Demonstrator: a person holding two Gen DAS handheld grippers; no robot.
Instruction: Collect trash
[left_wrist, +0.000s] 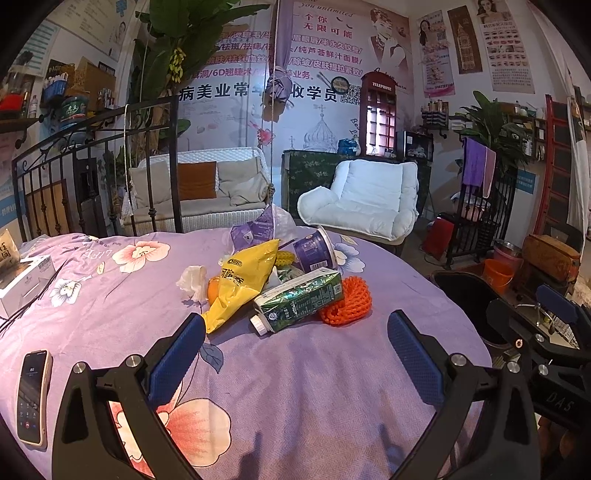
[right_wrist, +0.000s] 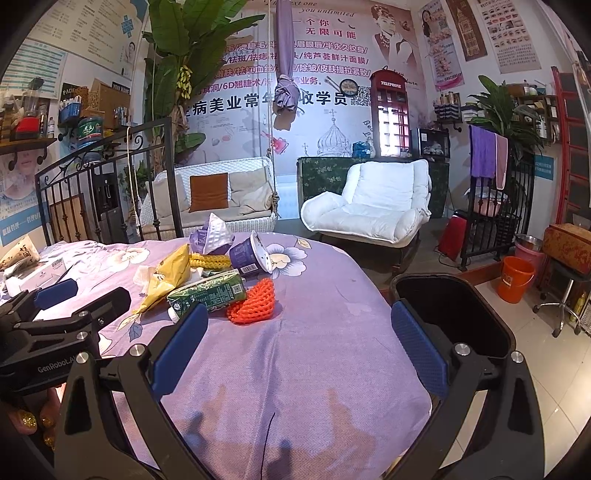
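Observation:
A heap of trash lies mid-bed on the purple floral sheet (left_wrist: 314, 387): a green milk carton (left_wrist: 301, 300) on its side, a yellow snack bag (left_wrist: 240, 284), an orange foam net (left_wrist: 349, 301), a purple cup (left_wrist: 316, 251), a crumpled tissue (left_wrist: 192, 280) and a purple wrapper (left_wrist: 255, 229). My left gripper (left_wrist: 297, 339) hovers open just short of the carton, nothing between its fingers. From the right wrist view the carton (right_wrist: 208, 293) and orange net (right_wrist: 255, 301) sit ahead-left of my open, empty right gripper (right_wrist: 299, 332). A black trash bin (right_wrist: 454, 314) stands beside the bed at right.
A phone (left_wrist: 32, 397) lies on the sheet at near left, with a white box (left_wrist: 24, 282) farther back. A black metal bed frame (left_wrist: 92, 173) rises at the far left. Beyond the bed are a white armchair (left_wrist: 369, 195), a wicker sofa (left_wrist: 199, 192) and an orange bucket (right_wrist: 515, 278).

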